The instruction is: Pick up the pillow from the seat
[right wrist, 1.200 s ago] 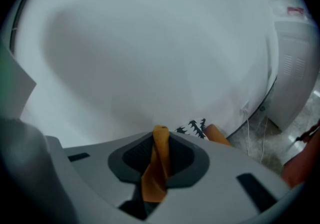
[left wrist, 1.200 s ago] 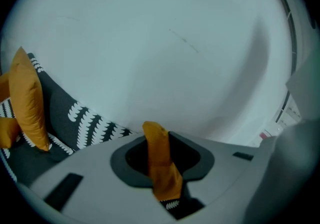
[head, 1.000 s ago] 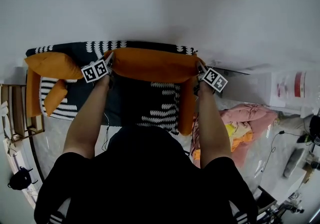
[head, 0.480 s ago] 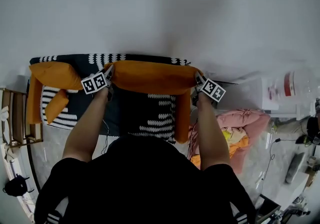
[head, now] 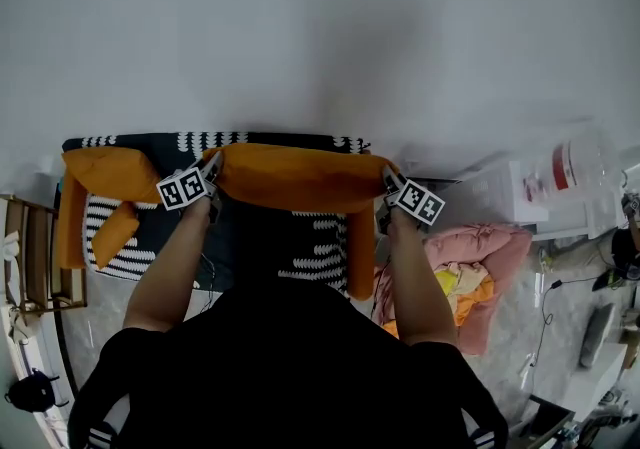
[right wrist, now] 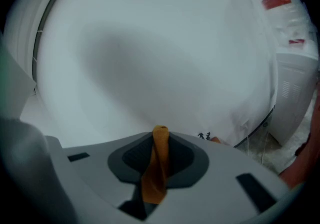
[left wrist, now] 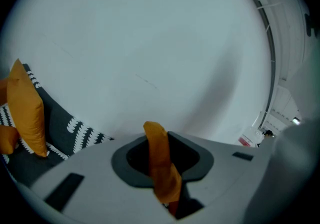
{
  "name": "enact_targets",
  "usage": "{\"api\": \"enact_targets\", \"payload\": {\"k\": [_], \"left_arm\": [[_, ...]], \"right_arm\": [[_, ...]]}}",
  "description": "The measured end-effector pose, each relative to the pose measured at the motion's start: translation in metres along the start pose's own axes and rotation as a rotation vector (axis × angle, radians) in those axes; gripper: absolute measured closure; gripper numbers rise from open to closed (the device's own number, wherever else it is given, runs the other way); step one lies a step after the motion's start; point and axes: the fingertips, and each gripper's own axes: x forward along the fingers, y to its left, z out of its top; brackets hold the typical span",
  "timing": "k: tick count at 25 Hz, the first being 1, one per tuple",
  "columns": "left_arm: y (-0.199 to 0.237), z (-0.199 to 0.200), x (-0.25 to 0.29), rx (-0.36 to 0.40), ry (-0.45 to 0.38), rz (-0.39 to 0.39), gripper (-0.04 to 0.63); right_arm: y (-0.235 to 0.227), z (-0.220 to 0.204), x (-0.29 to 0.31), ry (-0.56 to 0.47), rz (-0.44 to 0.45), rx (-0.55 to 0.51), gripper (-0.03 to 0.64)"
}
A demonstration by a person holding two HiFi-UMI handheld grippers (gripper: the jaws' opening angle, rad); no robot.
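A long orange pillow [head: 295, 177] hangs stretched between both grippers, above the seat of a sofa with a black-and-white patterned cover [head: 320, 252]. My left gripper [head: 212, 169] is shut on the pillow's left corner, and orange fabric [left wrist: 157, 148] sits pinched between its jaws [left wrist: 165, 178]. My right gripper [head: 385, 180] is shut on the right corner, with a fold of orange fabric [right wrist: 159, 158] between its jaws [right wrist: 156, 178]. The person's arms and dark shirt hide the seat's front.
A second orange pillow [head: 105, 174] [left wrist: 26, 113] and a smaller one [head: 112, 227] lie at the sofa's left end. An orange armrest [head: 360, 252] stands at the right. Pink and yellow clothes [head: 470, 267], a white box with red label [head: 570, 177], a wooden shelf [head: 25, 257].
The sofa, pillow and grippers have slid lower in the head view and look slightly smaller. Both grippers keep their hold on the pillow's corners.
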Motion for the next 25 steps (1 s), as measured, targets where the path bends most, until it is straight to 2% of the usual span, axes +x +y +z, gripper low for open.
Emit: {"api": "enact_targets", "payload": {"k": [14, 25], "left_arm": [[-0.02, 0.013, -0.032, 0.011, -0.016, -0.07, 0.514], [-0.028, 0.013, -0.048, 0.022, -0.008, -0.122, 0.515]], "right_arm": [[0.027, 0.003, -0.044, -0.057, 0.039, -0.012, 0.554], [0.033, -0.012, -0.073, -0.067, 0.037, -0.007, 0.554]]}}
